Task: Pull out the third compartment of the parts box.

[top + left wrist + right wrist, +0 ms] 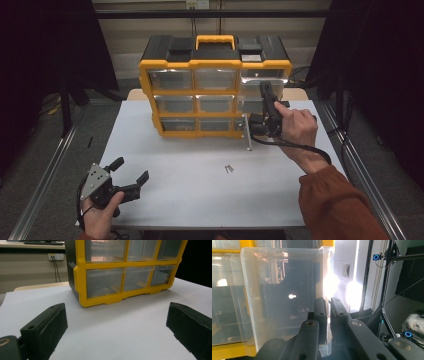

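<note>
A yellow and black drawer cabinet (pixel 215 64) with clear plastic drawers stands at the back of the white table (pixel 190 195). My right gripper (pixel 266 102) is at its right column, tilted upward. In the right gripper view the right gripper (pixel 327 301) is shut on the thin side wall of a clear drawer (pixel 279 297), which stands out in front of the yellow frame (pixel 227 350). My left gripper (pixel 131 170) rests near the table's front left corner, open and holding nothing. In the left gripper view the left gripper (pixel 116 307) faces the cabinet (pixel 105 297) from a distance.
Two small screws (pixel 228 168) lie on the table in front of the cabinet. A thin grey metal bar (pixel 247 132) stands by the cabinet's front right corner. Dark frames and rails flank the table on both sides.
</note>
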Motion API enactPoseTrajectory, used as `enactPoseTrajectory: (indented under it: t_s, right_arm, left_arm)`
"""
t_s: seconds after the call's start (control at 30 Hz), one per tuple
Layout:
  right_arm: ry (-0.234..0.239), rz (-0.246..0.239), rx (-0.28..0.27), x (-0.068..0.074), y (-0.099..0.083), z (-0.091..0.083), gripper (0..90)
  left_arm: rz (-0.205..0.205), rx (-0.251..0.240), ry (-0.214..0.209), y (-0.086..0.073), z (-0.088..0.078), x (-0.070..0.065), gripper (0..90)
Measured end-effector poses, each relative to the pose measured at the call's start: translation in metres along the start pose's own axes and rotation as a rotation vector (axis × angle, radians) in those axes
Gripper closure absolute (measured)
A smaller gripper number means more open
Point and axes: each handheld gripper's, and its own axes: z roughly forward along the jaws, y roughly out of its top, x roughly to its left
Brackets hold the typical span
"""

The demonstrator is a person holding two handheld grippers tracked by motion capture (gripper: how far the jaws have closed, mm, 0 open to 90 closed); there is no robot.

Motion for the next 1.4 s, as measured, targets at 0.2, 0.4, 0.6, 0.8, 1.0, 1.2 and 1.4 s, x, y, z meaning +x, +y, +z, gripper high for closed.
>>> enactPoseTrajectory:
  t_s: [0.2, 0.4, 0.6, 0.8, 1.0, 1.2, 1.4]
  right_arm:
    - [-0.008, -0.008, -0.006, -0.001, 0.001, -0.006, 84.5]
    - [-0.015, -0.009, -0.009, -0.001, 0.001, -0.014, 84.5]
    - [-0.02, -0.016, -0.015, -0.001, 0.0, -0.018, 84.6]
    - [-0.023, -0.023, -0.02, -0.003, 0.001, -0.024, 84.6]
    - [-0.027, -0.019, -0.02, -0.003, 0.001, -0.029, 84.6]
    - [-0.03, -0.022, -0.027, -0.004, 0.0, -0.035, 84.6]
    - [-0.034, -0.021, -0.03, -0.004, 0.001, -0.04, 84.6]
  left_arm:
    - [0.003, 0.003, 0.005, 0.0, 0.0, 0.0, 3.4]
    - [0.002, 0.006, 0.006, 0.0, 0.0, 0.001, 3.3]
    - [0.002, 0.007, 0.006, 0.0, 0.0, 0.0, 3.3]
    - [0.001, 0.007, 0.007, 0.0, 0.0, 0.001, 3.3]
    - [-0.002, 0.005, 0.006, 0.0, 0.0, 0.001, 3.3]
    - [0.0, 0.007, 0.006, 0.0, 0.0, 0.001, 3.4]
    - [-0.004, 0.004, 0.007, 0.0, 0.0, 0.001, 3.3]
